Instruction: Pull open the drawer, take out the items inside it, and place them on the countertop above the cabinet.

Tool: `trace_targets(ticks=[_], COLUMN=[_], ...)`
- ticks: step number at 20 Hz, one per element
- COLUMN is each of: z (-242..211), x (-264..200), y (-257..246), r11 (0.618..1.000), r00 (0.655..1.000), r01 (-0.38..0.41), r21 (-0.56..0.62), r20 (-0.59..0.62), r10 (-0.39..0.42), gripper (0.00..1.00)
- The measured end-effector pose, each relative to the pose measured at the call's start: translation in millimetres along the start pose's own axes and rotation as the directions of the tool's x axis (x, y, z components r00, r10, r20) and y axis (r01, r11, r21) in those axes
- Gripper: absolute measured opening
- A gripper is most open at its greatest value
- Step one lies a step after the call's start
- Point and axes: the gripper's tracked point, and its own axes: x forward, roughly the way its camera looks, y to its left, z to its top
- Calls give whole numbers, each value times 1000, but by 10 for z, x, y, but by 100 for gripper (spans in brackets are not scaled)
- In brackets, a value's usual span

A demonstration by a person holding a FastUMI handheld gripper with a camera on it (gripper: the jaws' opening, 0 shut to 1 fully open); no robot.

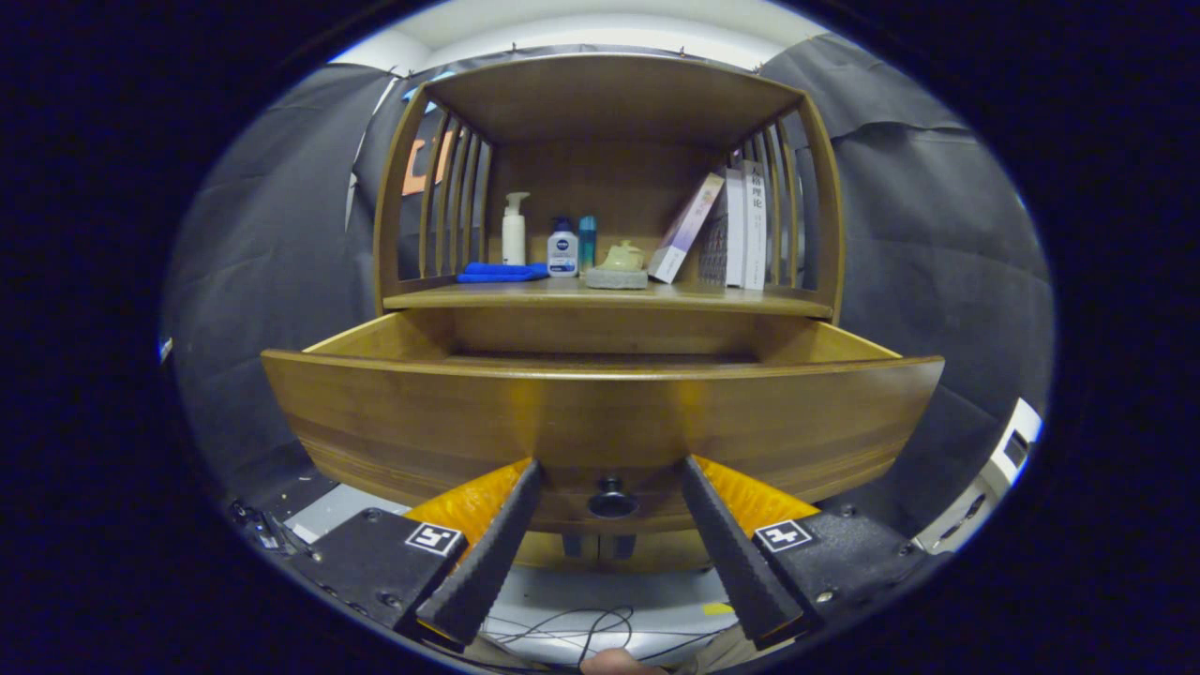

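between the spread, ribbed black fingers of the hand-held gripper (609, 469) sits a round dark knob (611, 500), untouched. its smooth wooden drawer (600, 412) stands pulled out beneath the worktop (609, 297).

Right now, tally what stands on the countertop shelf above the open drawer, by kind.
Bottles: 3: white pump bottle, white-and-blue bottle, teal bottle
Books: 3: one leaning book, two upright books
Blue cloth: 1
Pale teapot-like ornament on a grey pad: 1
Total: 8
The gripper is open, its fingers either side of the drawer knob.
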Motion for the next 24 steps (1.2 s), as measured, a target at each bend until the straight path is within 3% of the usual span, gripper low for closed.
trace_targets(ticks=[4,10,24], z=[102,190,332], x=[193,497,1129], y=[-20,-13,19], r11=[999,1000,999], r00=[1000,999,994], r01=[16,11,43], r21=[-49,9,-20], r20=[3,-48,-98], r10=[-16,-10,-45], gripper=[100,99,99])
